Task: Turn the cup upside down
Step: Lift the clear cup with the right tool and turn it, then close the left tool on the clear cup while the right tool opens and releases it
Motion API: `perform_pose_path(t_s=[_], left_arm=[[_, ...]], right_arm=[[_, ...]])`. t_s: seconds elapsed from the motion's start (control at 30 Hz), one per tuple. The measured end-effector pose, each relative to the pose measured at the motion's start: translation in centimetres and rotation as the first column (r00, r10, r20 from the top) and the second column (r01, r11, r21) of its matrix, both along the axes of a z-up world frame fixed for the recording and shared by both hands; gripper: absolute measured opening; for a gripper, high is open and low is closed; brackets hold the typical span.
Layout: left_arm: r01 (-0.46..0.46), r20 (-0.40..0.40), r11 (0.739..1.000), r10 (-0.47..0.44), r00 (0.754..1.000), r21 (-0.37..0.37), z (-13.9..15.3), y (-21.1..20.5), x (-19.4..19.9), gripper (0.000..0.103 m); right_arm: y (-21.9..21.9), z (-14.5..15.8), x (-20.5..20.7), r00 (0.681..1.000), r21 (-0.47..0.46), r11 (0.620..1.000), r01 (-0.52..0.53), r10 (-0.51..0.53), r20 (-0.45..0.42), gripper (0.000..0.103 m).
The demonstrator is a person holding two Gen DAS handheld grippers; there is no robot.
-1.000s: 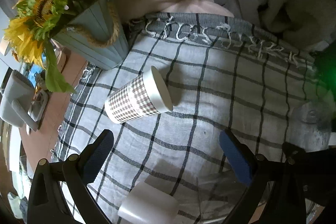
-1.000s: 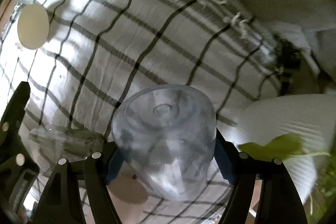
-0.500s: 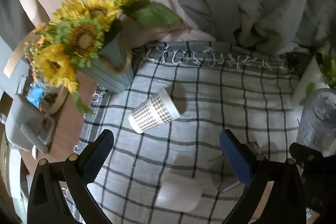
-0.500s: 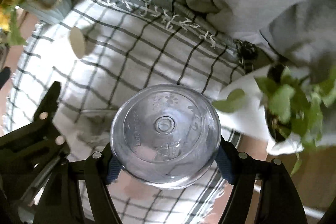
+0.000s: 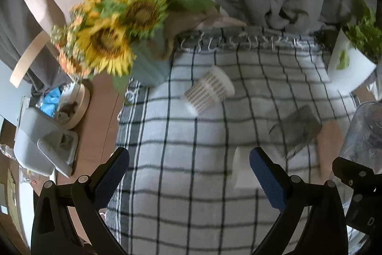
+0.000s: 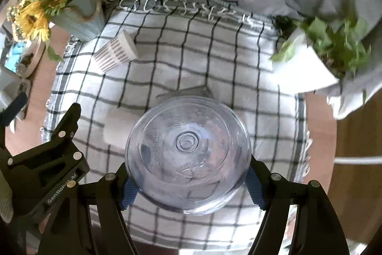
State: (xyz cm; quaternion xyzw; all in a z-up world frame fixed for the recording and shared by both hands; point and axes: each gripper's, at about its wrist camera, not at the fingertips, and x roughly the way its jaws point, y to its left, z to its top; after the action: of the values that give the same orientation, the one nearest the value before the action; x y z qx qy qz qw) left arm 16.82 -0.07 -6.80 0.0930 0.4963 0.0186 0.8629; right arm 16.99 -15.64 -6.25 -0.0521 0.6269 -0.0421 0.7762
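My right gripper [image 6: 188, 190] is shut on a clear plastic cup [image 6: 188, 154], held well above the checked cloth [image 6: 214, 59] with its base turned toward the camera. The same clear cup shows at the right edge of the left wrist view [image 5: 365, 135]. My left gripper [image 5: 188, 173] is open and empty above the cloth [image 5: 191, 207]. A houndstooth paper cup [image 5: 210, 90] lies on its side near the sunflower vase; it also shows in the right wrist view [image 6: 117, 51]. A plain white cup [image 5: 241, 171] lies on its side by my left gripper's right finger.
A sunflower vase [image 5: 148, 66] stands at the cloth's back left. A white pot with a green plant [image 6: 308, 63] stands at the right. A flattened clear cup [image 5: 296, 130] lies on the cloth. Grey and pink fabric is piled behind. Desk items [image 5: 43, 135] sit at left.
Both grippers have risen and pulled back, so more of the table shows. The clear cup in my right gripper has turned further, its base now facing the camera squarely.
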Motion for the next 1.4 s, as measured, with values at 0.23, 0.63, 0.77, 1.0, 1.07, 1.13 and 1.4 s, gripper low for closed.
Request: perform_pose_path(t_s=[0.23, 0.63, 0.77, 1.0, 1.07, 1.13, 1.4], left_arm=[[0.017, -0.065, 1.0, -0.017, 0.998, -0.001, -2.6, 2.4, -2.6, 0.103], [-0.009, -0.207, 1.0, 0.007, 0.978, -0.007, -7.7, 5.6, -5.0, 0.103], [-0.017, -0.223, 1.0, 0.016, 0.975, -0.001, -8.4, 5.8, -5.1, 0.103], [-0.03, -0.25, 1.0, 0.03, 0.968, 0.003, -9.4, 6.3, -5.0, 0.103], [-0.031, -0.255, 0.999, 0.033, 0.966, 0.01, -9.7, 6.2, -5.0, 0.103], [-0.033, -0.258, 0.999, 0.036, 0.965, 0.016, -9.9, 6.2, -5.0, 0.103], [-0.03, -0.28, 0.999, 0.036, 0.959, 0.026, -10.8, 6.1, -5.2, 0.103]], right_arm=[[2.0, -3.4, -3.3, 0.996, 0.098, 0.994, 0.05, -0.042, -0.08, 0.074], [3.2, -10.2, -6.3, 0.958, 0.202, 0.964, 0.171, -0.114, -0.264, 0.074], [3.6, -11.8, -6.6, 0.939, 0.212, 0.958, 0.193, -0.117, -0.325, 0.074], [3.5, -14.4, -6.4, 0.914, 0.194, 0.953, 0.232, -0.146, -0.378, 0.074], [3.5, -14.9, -6.1, 0.913, 0.191, 0.953, 0.234, -0.149, -0.379, 0.074], [3.5, -15.4, -5.9, 0.914, 0.181, 0.956, 0.231, -0.148, -0.379, 0.074], [4.1, -16.8, -5.7, 0.918, 0.162, 0.965, 0.206, -0.133, -0.374, 0.074]])
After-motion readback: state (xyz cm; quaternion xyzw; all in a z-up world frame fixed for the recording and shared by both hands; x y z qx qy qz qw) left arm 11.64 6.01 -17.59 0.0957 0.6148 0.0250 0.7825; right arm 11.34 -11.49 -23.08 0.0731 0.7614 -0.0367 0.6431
